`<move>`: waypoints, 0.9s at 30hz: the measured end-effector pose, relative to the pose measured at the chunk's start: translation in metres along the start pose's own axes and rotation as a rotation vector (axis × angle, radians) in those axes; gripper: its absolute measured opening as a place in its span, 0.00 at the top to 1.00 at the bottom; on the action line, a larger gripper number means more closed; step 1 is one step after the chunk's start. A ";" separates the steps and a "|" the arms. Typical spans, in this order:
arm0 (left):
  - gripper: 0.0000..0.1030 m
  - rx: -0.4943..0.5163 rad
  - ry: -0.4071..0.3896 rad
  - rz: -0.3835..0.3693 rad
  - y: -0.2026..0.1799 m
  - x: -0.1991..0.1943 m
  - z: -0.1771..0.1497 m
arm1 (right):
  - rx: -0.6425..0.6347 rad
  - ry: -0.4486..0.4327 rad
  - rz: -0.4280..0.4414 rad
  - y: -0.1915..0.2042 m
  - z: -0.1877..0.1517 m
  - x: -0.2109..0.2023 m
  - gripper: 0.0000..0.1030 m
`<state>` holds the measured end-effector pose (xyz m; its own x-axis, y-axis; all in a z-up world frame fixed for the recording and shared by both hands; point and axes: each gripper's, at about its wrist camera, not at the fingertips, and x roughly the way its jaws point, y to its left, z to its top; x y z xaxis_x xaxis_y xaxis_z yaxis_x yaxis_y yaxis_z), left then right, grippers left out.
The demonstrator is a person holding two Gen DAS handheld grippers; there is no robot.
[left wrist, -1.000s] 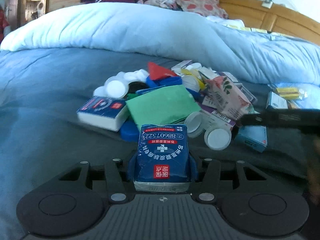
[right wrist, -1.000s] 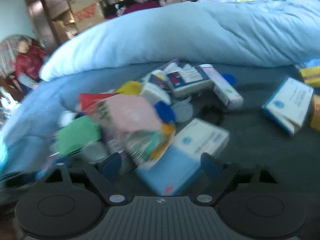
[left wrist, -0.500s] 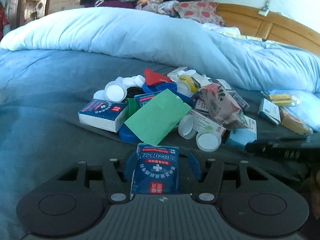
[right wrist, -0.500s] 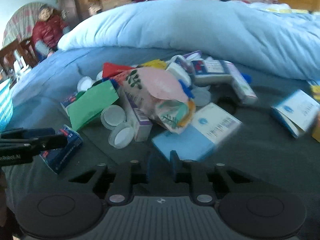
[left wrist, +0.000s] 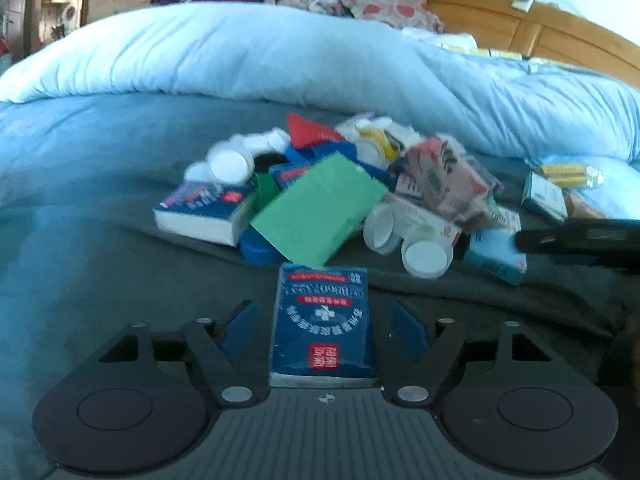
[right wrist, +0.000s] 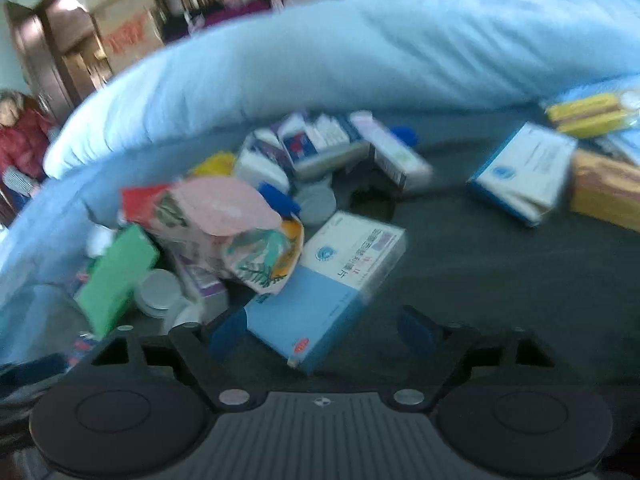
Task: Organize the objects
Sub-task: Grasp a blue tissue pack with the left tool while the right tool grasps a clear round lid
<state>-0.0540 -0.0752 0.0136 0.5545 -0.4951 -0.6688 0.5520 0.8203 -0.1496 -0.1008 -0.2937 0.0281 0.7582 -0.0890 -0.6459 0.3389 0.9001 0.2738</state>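
Note:
A dark blue box point(left wrist: 322, 320) with white print and a red label lies on the grey bedsheet point(left wrist: 100, 272). My left gripper point(left wrist: 324, 330) straddles it, jaws opening, with a gap at each blue pad. In the right wrist view, a light blue and white box point(right wrist: 332, 280) lies at the pile's near edge. Its near corner reaches between the fingers of my right gripper point(right wrist: 322, 332), whose jaws are opening, the pads not pressing it. The right gripper's black body point(left wrist: 580, 236) shows at the left view's right edge.
The pile holds a green packet point(left wrist: 320, 212), white caps point(left wrist: 426, 258), a pink patterned pouch point(right wrist: 224, 232) and a blue-topped box point(left wrist: 204, 212). More boxes point(right wrist: 524, 172) and yellow packets point(right wrist: 592, 114) lie right. A light blue duvet point(left wrist: 280, 52) rises behind. A person point(right wrist: 20, 136) sits far left.
The left jaws have spread away from the dark blue box, which now rests loose between them. The right jaws narrowed, then widened again, and the light blue box now sits nearer them.

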 end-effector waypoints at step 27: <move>0.51 -0.021 -0.084 0.071 0.015 -0.030 0.005 | -0.509 0.011 0.244 0.094 -0.012 0.045 0.59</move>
<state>-0.0598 -0.0492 0.0351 0.6422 -0.4571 -0.6154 0.4966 0.8596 -0.1203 -0.0412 -0.2078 0.0168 0.7743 0.1498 -0.6149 -0.1593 0.9864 0.0397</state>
